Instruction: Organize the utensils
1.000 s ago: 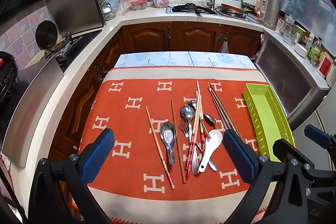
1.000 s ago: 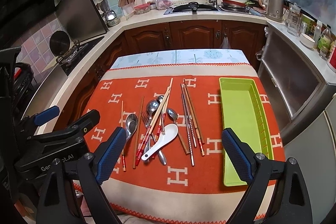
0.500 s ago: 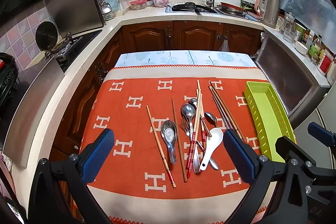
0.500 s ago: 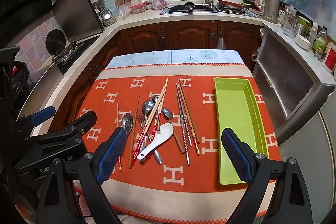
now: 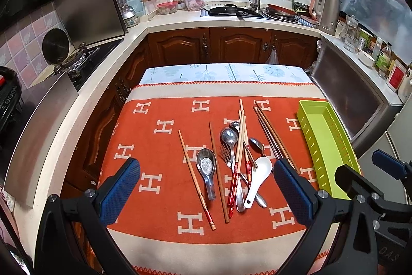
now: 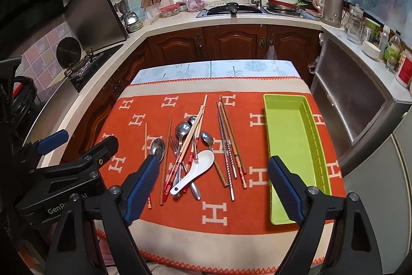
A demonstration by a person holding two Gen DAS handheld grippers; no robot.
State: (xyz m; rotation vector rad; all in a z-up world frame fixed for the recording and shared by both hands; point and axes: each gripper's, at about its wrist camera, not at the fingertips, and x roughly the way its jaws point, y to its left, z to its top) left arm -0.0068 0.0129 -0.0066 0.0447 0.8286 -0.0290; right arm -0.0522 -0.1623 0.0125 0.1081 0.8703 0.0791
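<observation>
Both tongs are hovering spread wide, gripping nothing: left gripper, and right gripper, its jaws just narrowing slightly. Beneath, mixed chopsticks and spoons are lying heaped on the orange H-patterned cloth, beside the empty lime-green plastic tray.

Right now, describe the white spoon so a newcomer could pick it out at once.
Start at the orange cloth with white H marks covering the table, and find the utensil pile left of the green tray. At the pile's near edge lies the white spoon, bowl pointing toward the tray. It is the only white piece among metal spoons and chopsticks.
</observation>
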